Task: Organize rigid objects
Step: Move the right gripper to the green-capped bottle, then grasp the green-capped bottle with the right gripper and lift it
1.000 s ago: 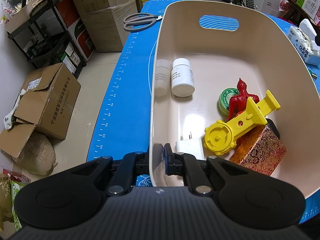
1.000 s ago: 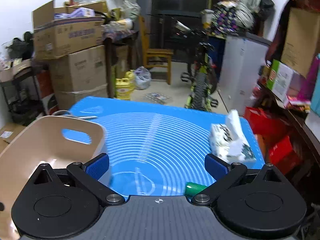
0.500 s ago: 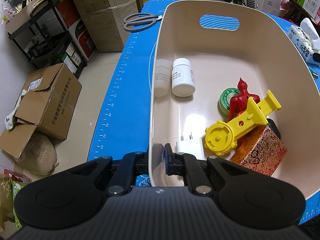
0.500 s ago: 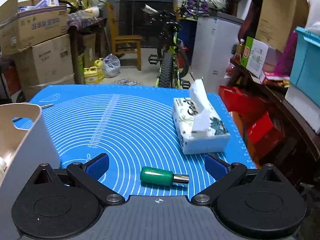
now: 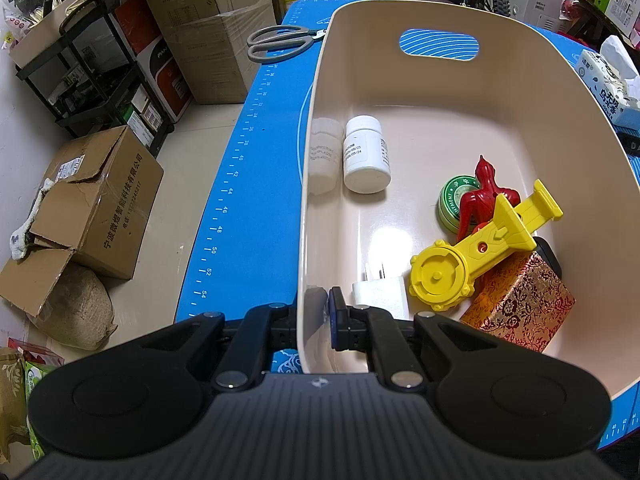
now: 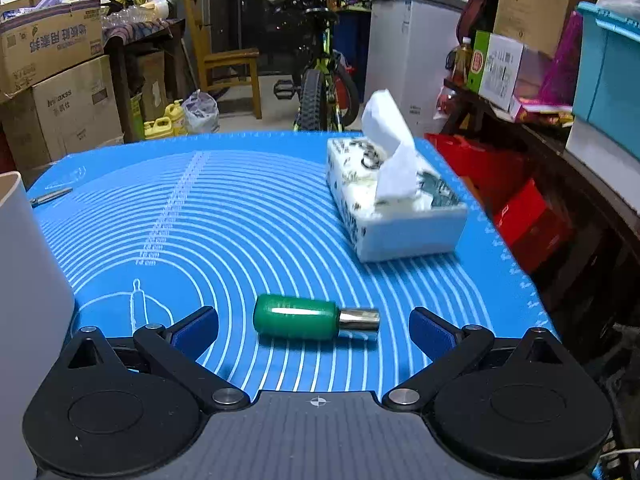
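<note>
On the blue mat (image 6: 248, 216), the beige basket (image 5: 520, 92) is sitting with the left gripper (image 5: 316, 320) clenching its near wall at 6 o'clock; the right gripper (image 6: 314, 330) is hanging released, the green bottle (image 6: 296, 316) lying between its fingers.

Both fisheye views bend straight lines hard toward the edges, and the corners fall off to black. The left wrist view is bright and sharp, lit from above: a white glare patch sits on the floor of the beige bin (image 5: 384, 240). The right wrist view is dimmer; its far room is dark. The tissue box (image 6: 394, 208) is smeared by motion blur, while the green handle (image 6: 296, 317) carries a thin highlight.
</note>
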Tool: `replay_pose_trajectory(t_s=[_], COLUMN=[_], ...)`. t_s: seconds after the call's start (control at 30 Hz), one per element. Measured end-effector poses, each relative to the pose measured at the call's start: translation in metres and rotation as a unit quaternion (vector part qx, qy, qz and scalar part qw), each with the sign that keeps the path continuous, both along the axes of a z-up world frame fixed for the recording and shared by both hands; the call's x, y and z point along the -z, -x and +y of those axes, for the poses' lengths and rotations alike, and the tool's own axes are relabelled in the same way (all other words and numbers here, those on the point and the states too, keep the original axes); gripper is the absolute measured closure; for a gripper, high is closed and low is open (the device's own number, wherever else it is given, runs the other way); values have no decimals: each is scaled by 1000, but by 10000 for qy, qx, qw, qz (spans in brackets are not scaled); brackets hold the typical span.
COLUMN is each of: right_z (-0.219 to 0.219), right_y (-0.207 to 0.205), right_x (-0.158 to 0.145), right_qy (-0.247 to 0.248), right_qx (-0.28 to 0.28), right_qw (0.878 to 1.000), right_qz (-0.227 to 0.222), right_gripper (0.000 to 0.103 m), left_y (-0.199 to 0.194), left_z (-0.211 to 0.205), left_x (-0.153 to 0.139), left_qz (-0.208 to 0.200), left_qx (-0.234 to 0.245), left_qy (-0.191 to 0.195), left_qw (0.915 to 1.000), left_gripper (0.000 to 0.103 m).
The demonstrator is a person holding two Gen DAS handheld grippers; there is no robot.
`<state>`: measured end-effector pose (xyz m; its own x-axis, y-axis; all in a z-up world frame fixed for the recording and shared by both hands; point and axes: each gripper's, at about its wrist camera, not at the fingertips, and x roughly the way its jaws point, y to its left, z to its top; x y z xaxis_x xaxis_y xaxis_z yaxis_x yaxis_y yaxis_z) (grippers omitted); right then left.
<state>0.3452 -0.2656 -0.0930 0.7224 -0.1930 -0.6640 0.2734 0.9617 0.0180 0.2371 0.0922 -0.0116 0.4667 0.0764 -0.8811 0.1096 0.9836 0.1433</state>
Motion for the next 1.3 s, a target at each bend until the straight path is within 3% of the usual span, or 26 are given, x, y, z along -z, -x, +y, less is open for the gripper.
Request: replay_pose_trajectory(t_s=[0.27, 0.4, 0.9, 1.3], right_z=[5, 3, 1, -3], right_y=[-10, -16, -18, -9], right_x=[16, 22, 28, 18], right_qy=[226, 49, -73, 25], right_qx=[78, 156, 244, 309], right_qw=[9997, 9998, 9997, 9995], right_qz=[98, 112, -47, -102], right_gripper=[2, 3, 25, 25], left_y=[-1, 0, -2, -2], left_z=[0, 0, -3, -3], left_x=[1, 2, 3, 3], left_qz=[-1, -3, 7, 16], left_qx=[6, 11, 7, -7], left_qy=[-16, -15, -13, 7], left_qw=[10000, 10000, 10000, 10000], left_gripper=[91, 91, 91, 91])
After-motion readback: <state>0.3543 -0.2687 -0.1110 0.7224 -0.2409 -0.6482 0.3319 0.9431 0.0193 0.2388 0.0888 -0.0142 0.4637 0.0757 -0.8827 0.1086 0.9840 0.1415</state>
